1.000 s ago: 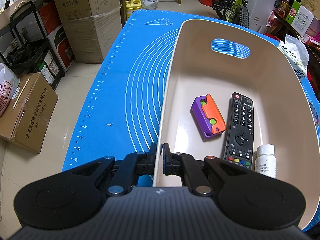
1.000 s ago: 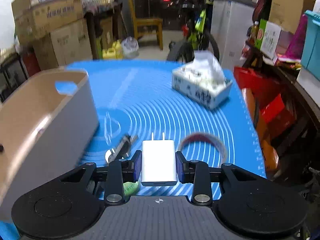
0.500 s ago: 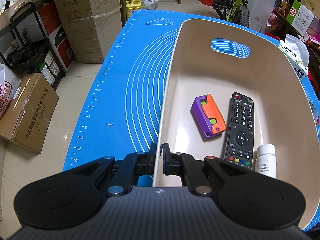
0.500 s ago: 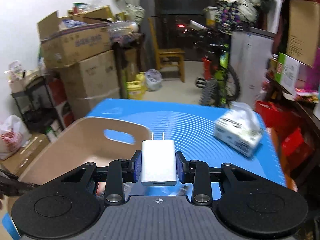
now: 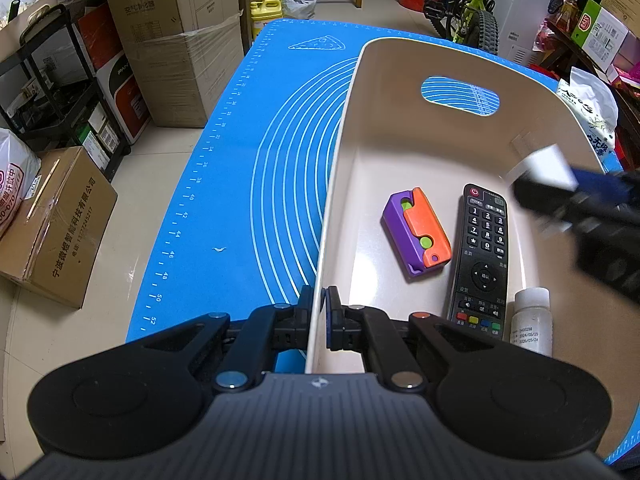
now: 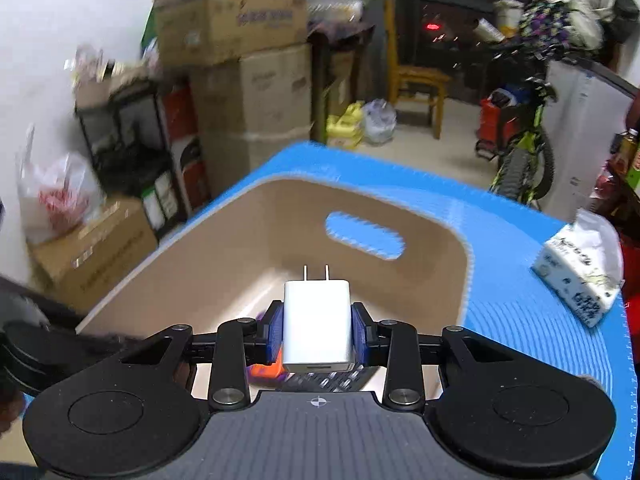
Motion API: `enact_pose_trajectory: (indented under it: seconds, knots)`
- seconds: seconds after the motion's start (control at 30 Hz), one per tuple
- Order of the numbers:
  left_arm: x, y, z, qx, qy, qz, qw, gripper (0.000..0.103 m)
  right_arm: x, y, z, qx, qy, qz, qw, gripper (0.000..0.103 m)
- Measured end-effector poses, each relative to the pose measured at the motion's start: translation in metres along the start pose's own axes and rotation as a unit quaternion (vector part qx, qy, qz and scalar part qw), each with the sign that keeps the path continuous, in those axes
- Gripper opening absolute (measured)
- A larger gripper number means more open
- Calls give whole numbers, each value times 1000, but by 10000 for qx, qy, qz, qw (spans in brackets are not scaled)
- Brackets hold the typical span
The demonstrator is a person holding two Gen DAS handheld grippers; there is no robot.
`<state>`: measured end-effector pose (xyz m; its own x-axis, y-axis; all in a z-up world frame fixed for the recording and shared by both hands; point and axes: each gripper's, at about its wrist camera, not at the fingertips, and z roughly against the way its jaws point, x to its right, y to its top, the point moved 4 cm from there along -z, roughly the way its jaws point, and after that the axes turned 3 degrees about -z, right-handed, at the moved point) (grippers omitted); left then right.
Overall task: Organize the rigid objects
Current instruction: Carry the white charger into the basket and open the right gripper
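A beige plastic bin (image 5: 348, 128) with a handle slot stands on the blue mat (image 5: 256, 152). My left gripper (image 5: 319, 314) is shut on the bin's near rim. Inside lie a purple and orange toy (image 5: 416, 232), a black remote (image 5: 482, 252) and a small white bottle (image 5: 532, 320). My right gripper (image 6: 318, 330) is shut on a white plug-in charger (image 6: 317, 324), prongs pointing forward, and hangs over the bin (image 6: 224, 248). In the left wrist view the right gripper (image 5: 560, 184) and charger (image 5: 544, 166) come in blurred over the bin's right wall.
A tissue pack (image 6: 580, 276) lies on the mat to the right of the bin. Cardboard boxes (image 5: 176, 40) and a shelf rack stand on the floor at left. A bicycle (image 5: 464, 0) and a chair stand beyond the table's far end.
My right gripper has swung left with the charger, from over the mat beside the bin to above the bin, and now shows in the left wrist view. The left gripper has stayed on the rim.
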<state>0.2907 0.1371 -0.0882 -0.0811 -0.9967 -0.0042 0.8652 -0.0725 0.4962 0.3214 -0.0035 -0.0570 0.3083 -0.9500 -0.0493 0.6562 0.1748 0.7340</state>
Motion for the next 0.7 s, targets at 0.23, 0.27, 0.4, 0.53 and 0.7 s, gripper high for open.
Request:
enact_pose_trajectory:
  seconds: [0.23,0.27,0.4,0.53,0.7]
  knots:
    - [0,0,0,1,0,-1,10000,7,-24,-14,-26,-731,22,355,9967,43]
    - [0,0,0,0,1,1,10000,7,-26,-16,-29,-823,9,404,9958,43]
    - [1,0,1,12,3,-6,10000,7,-31,-24,-38,-1250,-24,516,9908,43]
    - [1,1,0,8,7,-12,10000,7,-35,-28,-43,-1517,-112,583,9866,42]
    - [2,0,0,1,17,-19,10000,7,-31,-25,-36,-1437,-49,449,9886,67]
